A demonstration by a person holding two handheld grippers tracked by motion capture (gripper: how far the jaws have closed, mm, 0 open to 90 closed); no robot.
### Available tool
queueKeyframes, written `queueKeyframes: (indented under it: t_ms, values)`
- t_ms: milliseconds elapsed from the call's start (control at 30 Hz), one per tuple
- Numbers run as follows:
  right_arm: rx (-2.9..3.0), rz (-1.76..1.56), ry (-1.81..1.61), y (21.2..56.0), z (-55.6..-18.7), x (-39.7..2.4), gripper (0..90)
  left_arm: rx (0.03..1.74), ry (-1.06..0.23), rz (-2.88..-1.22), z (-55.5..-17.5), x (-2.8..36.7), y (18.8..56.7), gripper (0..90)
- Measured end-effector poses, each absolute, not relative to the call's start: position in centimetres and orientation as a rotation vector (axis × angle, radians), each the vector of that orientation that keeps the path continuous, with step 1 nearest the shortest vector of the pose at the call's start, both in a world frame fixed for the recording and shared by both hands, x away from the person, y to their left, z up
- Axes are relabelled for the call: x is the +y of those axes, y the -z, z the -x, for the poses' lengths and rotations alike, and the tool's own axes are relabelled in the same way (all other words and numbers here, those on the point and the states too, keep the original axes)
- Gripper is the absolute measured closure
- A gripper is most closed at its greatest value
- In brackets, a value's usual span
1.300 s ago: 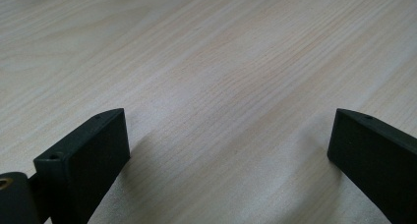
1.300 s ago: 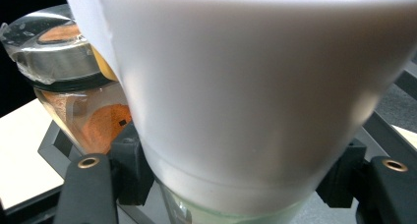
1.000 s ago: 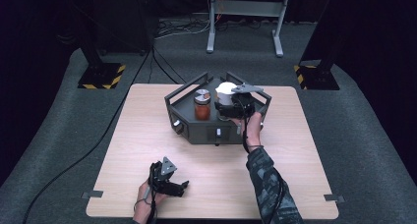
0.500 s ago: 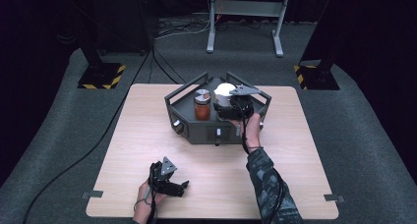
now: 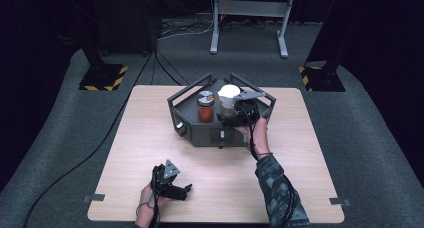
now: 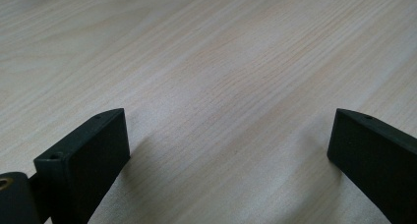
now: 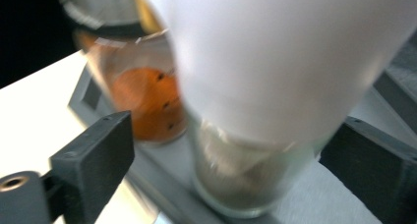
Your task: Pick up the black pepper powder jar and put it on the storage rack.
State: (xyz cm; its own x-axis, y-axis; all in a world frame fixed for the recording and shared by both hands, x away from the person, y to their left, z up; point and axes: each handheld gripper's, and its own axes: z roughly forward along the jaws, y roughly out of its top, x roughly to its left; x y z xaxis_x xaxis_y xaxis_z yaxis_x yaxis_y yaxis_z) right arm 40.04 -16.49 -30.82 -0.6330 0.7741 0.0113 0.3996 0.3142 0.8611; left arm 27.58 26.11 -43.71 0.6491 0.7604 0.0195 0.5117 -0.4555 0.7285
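A dark six-sided tray (image 5: 200,134) stands at the middle of the wooden table (image 5: 150,138). In it stand an orange-filled glass jar (image 5: 205,109) with a metal lid and, to its right, a glass jar with a rounded white top (image 5: 229,92). My right gripper (image 5: 229,116) reaches into the tray at the white-topped jar. In the right gripper view the jar (image 7: 275,62) sits between the jaws of the right gripper (image 7: 236,128), which have just been opening, with a gap on each side. The orange jar (image 7: 147,101) is behind it. My left gripper (image 5: 187,190) rests open near the front edge.
Raised bars run round the tray's rim (image 5: 192,88). Bare wood (image 6: 221,47) lies under the left gripper (image 6: 228,123). Beyond the table are a metal stand (image 5: 247,18), floor cables (image 5: 165,63) and black posts with striped bases (image 5: 102,78).
In the high view the right hand stays at the white-topped jar with barely a shift. Both jars stand where they were. The left gripper has kept still.
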Motion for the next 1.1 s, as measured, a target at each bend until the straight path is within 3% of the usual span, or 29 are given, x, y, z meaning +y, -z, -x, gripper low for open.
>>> queueKeyframes:
  t_ms: [533,1100]
  values:
    - [2.202,-1.055,-1.174,32.9,-33.6,-19.8,0.0,0.983,-0.449,-2.157,-27.6,26.1,43.7,2.0]
    - [2.179,-1.267,-1.06,39.8,-27.0,-23.6,0.0,0.985,-0.449,-2.157,-27.6,26.1,43.7,1.9]
